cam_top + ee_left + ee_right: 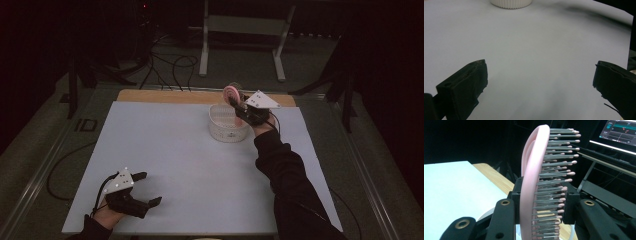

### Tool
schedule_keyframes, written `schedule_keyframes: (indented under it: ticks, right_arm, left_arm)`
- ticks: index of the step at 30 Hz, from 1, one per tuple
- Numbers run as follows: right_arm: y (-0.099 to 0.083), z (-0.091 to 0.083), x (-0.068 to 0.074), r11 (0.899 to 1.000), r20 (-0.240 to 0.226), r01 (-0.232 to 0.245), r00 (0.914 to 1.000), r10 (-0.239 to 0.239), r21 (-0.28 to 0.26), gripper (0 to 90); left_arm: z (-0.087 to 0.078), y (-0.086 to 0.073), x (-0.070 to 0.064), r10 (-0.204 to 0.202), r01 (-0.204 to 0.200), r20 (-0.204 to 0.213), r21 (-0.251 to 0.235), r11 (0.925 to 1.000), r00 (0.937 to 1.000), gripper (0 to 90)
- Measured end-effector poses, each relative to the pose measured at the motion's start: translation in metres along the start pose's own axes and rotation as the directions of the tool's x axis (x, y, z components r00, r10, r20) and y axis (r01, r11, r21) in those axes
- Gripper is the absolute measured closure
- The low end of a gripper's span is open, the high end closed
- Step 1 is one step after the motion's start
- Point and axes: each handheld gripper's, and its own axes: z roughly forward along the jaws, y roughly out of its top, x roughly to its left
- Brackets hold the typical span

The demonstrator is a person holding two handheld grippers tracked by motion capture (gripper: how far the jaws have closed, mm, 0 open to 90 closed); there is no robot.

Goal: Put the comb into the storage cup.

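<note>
Gripping the pink hairbrush edge-on, my right gripper held it above the white basket far right; my left gripper rested near-left, jaws wide. No writing was readable.

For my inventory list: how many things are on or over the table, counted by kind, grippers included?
Pink hairbrush: 1
White basket: 1
Grippers: 2, the left gripper and the right gripper
Total: 4

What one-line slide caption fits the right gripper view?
Right hand-held gripper clamps a pink hairbrush, bristles sideways, above the white basket.
</note>
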Motion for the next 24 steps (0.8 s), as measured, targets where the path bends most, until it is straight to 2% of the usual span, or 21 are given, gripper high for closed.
schedule_keyframes:
  ticks: [3, 6, 11, 15, 24]
  right_arm:
    - [-0.003, 0.001, 0.003, 1.000, -0.005, 0.013, 0.9999, -0.013, 0.009, 64.6]
    - [-0.006, 0.003, 0.006, 0.998, -0.006, 0.064, 0.9980, -0.064, 0.022, 64.7]
    - [-0.010, 0.007, 0.012, 0.994, -0.014, 0.099, 0.9950, -0.099, 0.039, 64.6]
    - [-0.013, 0.009, 0.016, 0.993, -0.025, 0.105, 0.9942, -0.104, 0.053, 64.6]
    - [-0.015, 0.008, 0.020, 0.994, -0.036, 0.104, 0.9941, -0.103, 0.045, 64.2]
  left_arm:
    - [0.000, 0.000, 0.000, 0.000, 0.000, 0.000, 0.000, 1.0000, 1.0000, 0.4]
    - [0.000, 0.000, 0.000, -0.001, 0.001, 0.001, 0.002, 1.0000, 1.0000, 0.4]
    - [0.000, -0.001, 0.001, -0.002, 0.002, 0.002, 0.005, 1.0000, 1.0000, 0.4]
    - [0.000, 0.000, 0.001, -0.001, 0.001, 0.001, 0.004, 1.0000, 1.0000, 0.4]
    - [0.001, 0.000, 0.000, 0.000, 0.000, 0.000, 0.006, 1.0000, 1.0000, 0.4]
